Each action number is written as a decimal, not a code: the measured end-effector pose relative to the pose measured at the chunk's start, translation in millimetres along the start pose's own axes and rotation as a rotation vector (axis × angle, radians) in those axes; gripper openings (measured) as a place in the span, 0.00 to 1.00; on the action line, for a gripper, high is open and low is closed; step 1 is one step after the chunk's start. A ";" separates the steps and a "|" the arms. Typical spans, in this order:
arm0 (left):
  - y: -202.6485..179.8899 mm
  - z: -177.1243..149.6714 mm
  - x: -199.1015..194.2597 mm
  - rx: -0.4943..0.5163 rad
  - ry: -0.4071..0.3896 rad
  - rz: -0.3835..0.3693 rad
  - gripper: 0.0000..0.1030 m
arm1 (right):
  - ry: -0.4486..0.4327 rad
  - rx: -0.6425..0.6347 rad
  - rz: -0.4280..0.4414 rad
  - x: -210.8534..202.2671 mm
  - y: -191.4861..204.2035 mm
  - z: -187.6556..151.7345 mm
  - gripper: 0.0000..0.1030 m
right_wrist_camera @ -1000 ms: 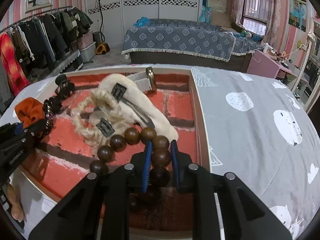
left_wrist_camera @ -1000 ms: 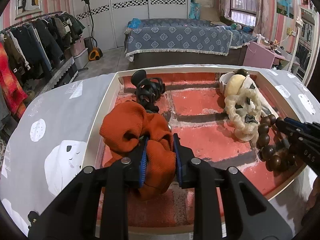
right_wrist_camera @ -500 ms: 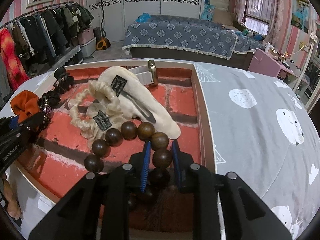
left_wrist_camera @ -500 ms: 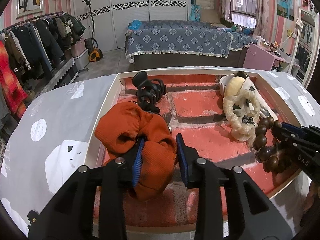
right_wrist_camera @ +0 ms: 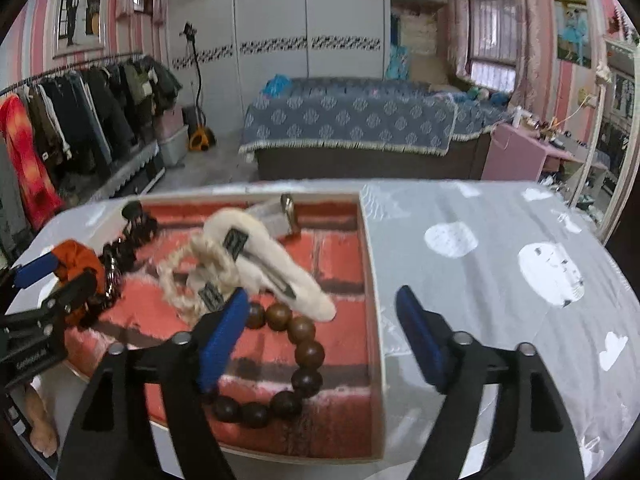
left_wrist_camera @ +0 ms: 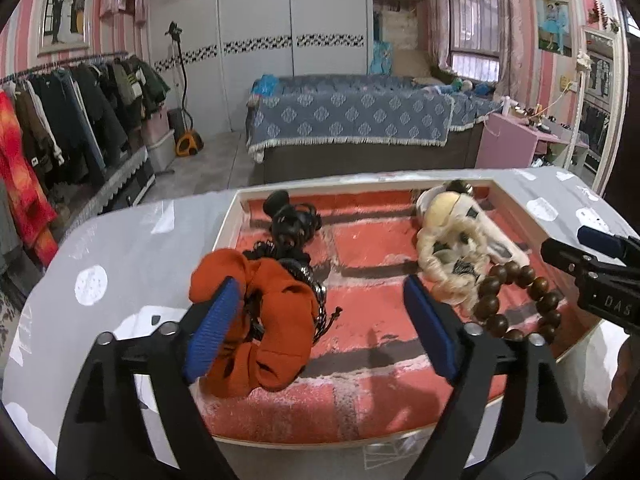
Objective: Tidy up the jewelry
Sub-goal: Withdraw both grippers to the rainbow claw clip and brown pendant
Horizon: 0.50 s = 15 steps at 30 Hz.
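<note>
- The orange scrunchie (left_wrist_camera: pixel 260 320) is lying in the near left part of the tray (left_wrist_camera: pixel 230 224), slumping against your left tool's (left_wrist_camera: pixel 320 320) left pad while the right pad is standing well clear of it. It looks soft, light and springy, so it is likely to squash flat under a pinch; take it across one bunched fold, not the whole ring.
- The left tool's jaws are opening wide and are gripping nothing.
- The wooden bead bracelet (right_wrist_camera: pixel 292 364) is resting in the near right corner of the tray, partly between your right tool's (right_wrist_camera: pixel 320 336) pads and partly behind its left finger. The beads look hard, smooth and round, so they are apt to roll or slip from flat pads; pinch a single bead squarely or hook the cord between two beads.
- The right tool's jaws are also opening wide, with beads lying between them but untouched by the pads.
- Just beyond the bracelet, the cream fabric hair pieces (right_wrist_camera: pixel 256 264) are overlapping its far beads, soft and likely to drag along if snagged.
- Past the scrunchie, a black claw clip (left_wrist_camera: pixel 292 220) is sitting with a dark chain (left_wrist_camera: pixel 316 292) just beside the orange cloth; the chain may tangle.
- The tray is sitting on the grey patterned cover of the desk (right_wrist_camera: pixel 500 280).
</note>
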<state>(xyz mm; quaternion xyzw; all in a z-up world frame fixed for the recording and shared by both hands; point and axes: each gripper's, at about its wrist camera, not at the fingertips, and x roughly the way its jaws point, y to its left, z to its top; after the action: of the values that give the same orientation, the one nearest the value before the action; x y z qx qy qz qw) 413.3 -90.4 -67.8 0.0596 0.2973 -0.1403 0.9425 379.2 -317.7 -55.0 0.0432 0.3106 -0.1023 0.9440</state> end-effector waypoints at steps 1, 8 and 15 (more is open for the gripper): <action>0.4 0.8 -3.2 0.000 -0.013 -0.003 0.86 | -0.019 0.000 -0.006 -3.0 -0.4 1.1 0.80; 0.8 1.2 -22.0 0.009 -0.083 0.025 0.95 | -0.090 -0.025 -0.059 -14.8 -3.5 0.8 0.83; 7.2 -1.0 -25.0 -0.006 -0.083 0.043 0.95 | -0.111 0.020 -0.067 -16.5 -15.0 -0.1 0.89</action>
<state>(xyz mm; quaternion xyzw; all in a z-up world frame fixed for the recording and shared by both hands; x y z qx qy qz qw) 395.3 -77.7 -54.0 0.0572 0.2572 -0.1213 0.9570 362.8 -329.6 -45.5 0.0367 0.2581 -0.1392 0.9553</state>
